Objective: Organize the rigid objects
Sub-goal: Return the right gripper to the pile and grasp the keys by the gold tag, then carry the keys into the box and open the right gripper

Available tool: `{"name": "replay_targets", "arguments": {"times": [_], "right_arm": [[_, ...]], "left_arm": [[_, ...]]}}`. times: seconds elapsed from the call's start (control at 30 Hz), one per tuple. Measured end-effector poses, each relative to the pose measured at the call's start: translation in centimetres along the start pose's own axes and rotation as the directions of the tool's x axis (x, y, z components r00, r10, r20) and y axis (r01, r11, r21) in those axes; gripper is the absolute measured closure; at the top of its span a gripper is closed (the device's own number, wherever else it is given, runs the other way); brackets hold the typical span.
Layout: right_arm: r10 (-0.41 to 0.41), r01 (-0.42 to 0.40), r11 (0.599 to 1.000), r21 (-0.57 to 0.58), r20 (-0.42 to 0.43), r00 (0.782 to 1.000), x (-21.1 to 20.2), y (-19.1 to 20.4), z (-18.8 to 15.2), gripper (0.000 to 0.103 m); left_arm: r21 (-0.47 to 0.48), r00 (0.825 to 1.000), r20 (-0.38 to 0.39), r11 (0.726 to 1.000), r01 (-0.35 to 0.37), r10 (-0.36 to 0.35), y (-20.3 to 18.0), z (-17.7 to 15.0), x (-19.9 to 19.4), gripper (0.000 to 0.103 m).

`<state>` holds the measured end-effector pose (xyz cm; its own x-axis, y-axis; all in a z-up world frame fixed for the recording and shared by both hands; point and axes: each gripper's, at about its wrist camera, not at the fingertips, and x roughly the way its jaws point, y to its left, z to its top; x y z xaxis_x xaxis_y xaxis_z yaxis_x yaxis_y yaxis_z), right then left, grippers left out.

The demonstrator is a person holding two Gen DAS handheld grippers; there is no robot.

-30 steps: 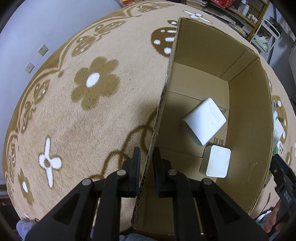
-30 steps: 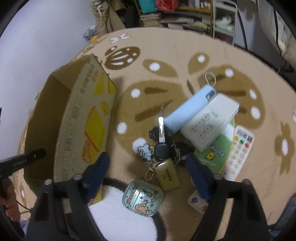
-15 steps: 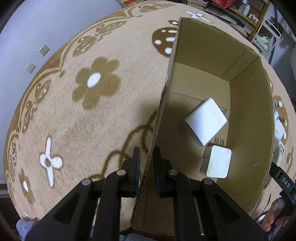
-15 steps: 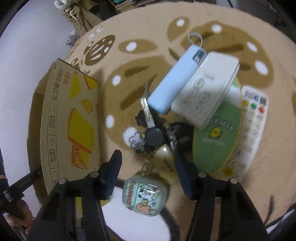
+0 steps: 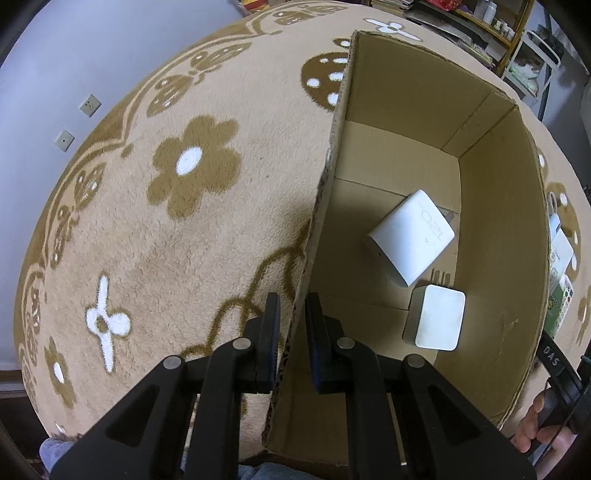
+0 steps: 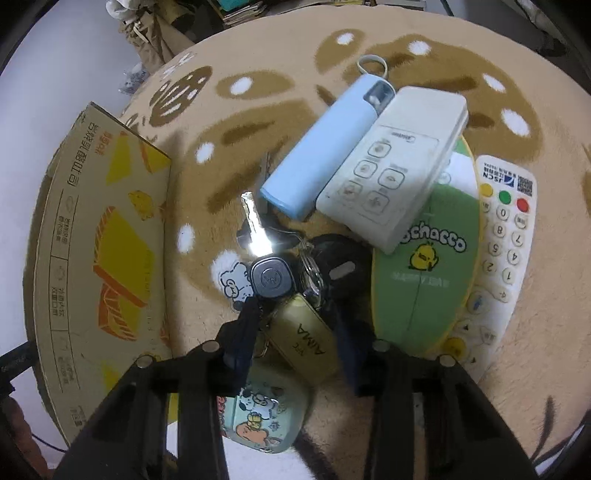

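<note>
Lived-in home room: plush flower-patterned rug [image 5: 192, 221], cluttered shelves [image 5: 491, 22], wall sockets [image 5: 90, 105], stacked books [image 6: 240, 11].

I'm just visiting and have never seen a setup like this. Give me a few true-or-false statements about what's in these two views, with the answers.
1. The brown cardboard box holds two white chargers. True: a large white charger and a small white charger.
2. The left gripper hangs free above the rug. False: its jaws straddle the box's near wall.
3. The right gripper has its jaws open around the gold key tag. True.
4. The pale blue power bank lies inside the box. False: it lies on the rug beside the white remote control.
5. The green pouch has a yellow chick on it. True.
</note>
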<state>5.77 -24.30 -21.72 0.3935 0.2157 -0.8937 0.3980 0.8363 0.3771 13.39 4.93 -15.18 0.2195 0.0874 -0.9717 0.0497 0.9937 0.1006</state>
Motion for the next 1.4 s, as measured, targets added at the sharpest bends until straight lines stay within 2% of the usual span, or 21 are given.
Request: {"name": "replay_targets", "arguments": {"times": [0.07,0.27,0.5,0.77,0.97,1.3,1.4], "right_arm": [[0.007,-0.007,0.999,0.034,-0.015,1.0,-0.2,-0.2,0.1,0.067],[0.029,-0.026,0.997,0.071,-0.038,0.999,-0.9,0.0,0.0,0.068],[0.031,-0.031,1.0,-0.002,-0.032,0.999,-1.7,1.6,-0.4,0.07],[0.077,-0.077,0.997,-0.018,0.012,0.997,-2.9,2.3,0.0,0.07],[0.1,-0.097,0.995,-0.039,0.084,0.991,-5.2,2.5,0.7,0.07],[0.197,-0.184,0.978,-0.097,0.154,0.968,-7.2,5.0,1.0,0.071],[0.198,-0.177,0.977,-0.115,0.205,0.958,-8.3,6.0,0.6,0.071]], "left_arm": [[-0.004,1.0,-0.001,1.0,0.005,-0.005,0.1,0.0,0.1,0.09],[0.009,1.0,0.006,1.0,-0.018,0.018,-0.3,-0.1,-0.1,0.089],[0.004,1.0,0.005,1.0,-0.01,0.01,-0.1,-0.1,-0.1,0.089],[0.008,1.0,0.004,1.0,-0.012,0.012,-0.1,0.0,0.1,0.089],[0.012,1.0,0.003,1.0,-0.008,0.007,0.0,0.0,0.2,0.089],[0.016,1.0,0.003,1.0,-0.013,0.013,0.0,0.0,0.2,0.089],[0.019,1.0,0.002,1.0,-0.015,0.015,-0.1,0.0,0.2,0.089]]}}
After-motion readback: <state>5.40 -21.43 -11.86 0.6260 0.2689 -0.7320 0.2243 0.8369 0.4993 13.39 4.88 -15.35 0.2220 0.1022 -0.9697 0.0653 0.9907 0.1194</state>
